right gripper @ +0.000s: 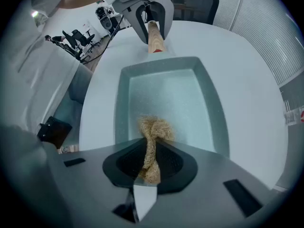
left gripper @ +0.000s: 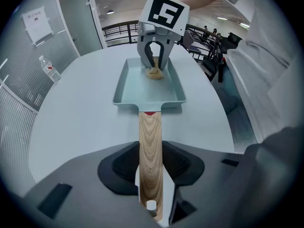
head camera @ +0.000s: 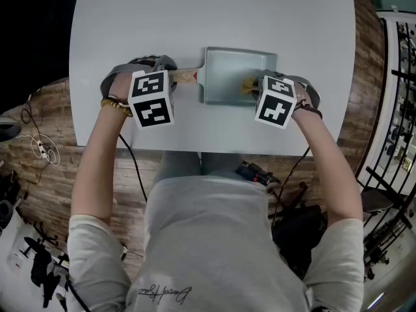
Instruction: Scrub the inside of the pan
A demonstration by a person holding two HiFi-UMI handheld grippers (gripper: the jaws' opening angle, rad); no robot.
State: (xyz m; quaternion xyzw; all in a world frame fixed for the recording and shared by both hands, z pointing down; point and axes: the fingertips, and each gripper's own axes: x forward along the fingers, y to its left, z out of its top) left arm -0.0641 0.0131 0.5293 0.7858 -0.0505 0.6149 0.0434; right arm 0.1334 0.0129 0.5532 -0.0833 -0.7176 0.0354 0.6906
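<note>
A pale green rectangular pan (head camera: 231, 77) (left gripper: 149, 87) (right gripper: 166, 96) lies on the white table, its wooden handle (head camera: 185, 77) (left gripper: 150, 148) (right gripper: 154, 37) pointing left. My left gripper (head camera: 170, 78) (left gripper: 151, 175) is shut on that handle. My right gripper (head camera: 257, 86) (right gripper: 149, 151) is shut on a tan fibre scrubber (head camera: 249, 83) (left gripper: 154, 72) (right gripper: 153, 132), whose loose end rests on the pan floor by the right-hand wall. The right fingertips hang over the pan's rim.
The round white table (head camera: 130, 31) (left gripper: 80, 118) (right gripper: 247, 80) ends near my body. A plastic bottle (left gripper: 50, 69) stands at its far edge in the left gripper view. Office chairs (right gripper: 78, 39) and wooden floor (head camera: 45, 174) lie beyond.
</note>
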